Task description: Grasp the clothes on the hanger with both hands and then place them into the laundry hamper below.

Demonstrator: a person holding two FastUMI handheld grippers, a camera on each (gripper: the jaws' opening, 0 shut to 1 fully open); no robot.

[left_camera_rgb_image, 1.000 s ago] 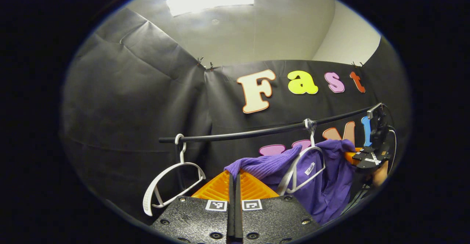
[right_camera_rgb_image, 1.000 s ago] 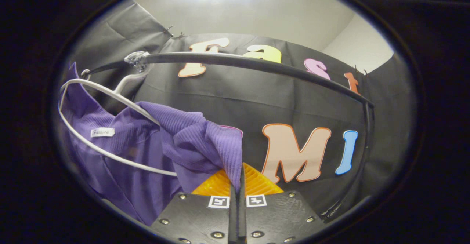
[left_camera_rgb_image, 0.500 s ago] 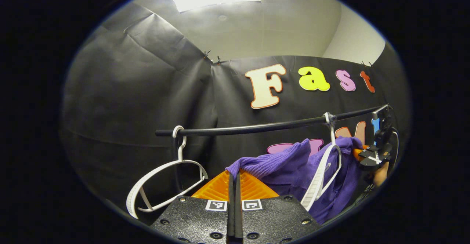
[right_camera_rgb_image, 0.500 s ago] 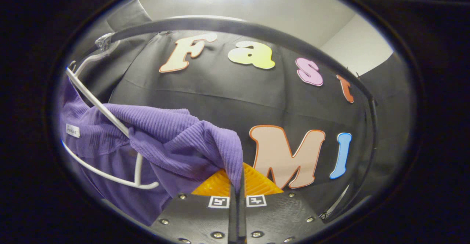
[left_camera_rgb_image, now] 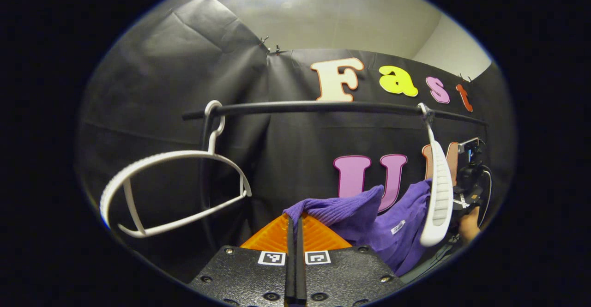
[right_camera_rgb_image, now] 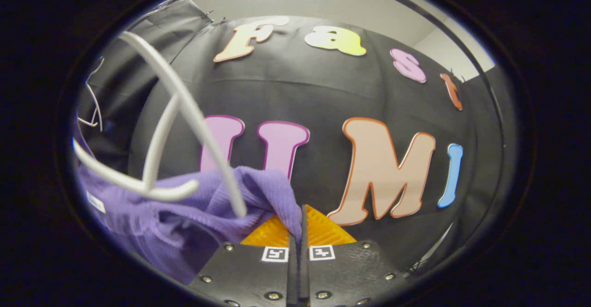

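Note:
In the left gripper view the purple knit garment [left_camera_rgb_image: 369,219] hangs below the black rail [left_camera_rgb_image: 323,107], off its white hanger [left_camera_rgb_image: 438,191], which dangles bare and edge-on. My left gripper [left_camera_rgb_image: 294,221] is shut on one corner of the garment. The right gripper [left_camera_rgb_image: 467,191] shows farther off at the right, a hand [left_camera_rgb_image: 468,226] under it, behind the cloth's far end. In the right gripper view my right gripper [right_camera_rgb_image: 300,212] is shut on a fold of the garment [right_camera_rgb_image: 208,210], with the blurred white hanger [right_camera_rgb_image: 184,113] swinging above it.
A second empty white hanger [left_camera_rgb_image: 175,191] hangs from the rail's left end. The black booth wall stands close behind the rail.
Both grippers have dropped lower with the garment. The cloth has slid off the white hanger, which now swings free from the rail.

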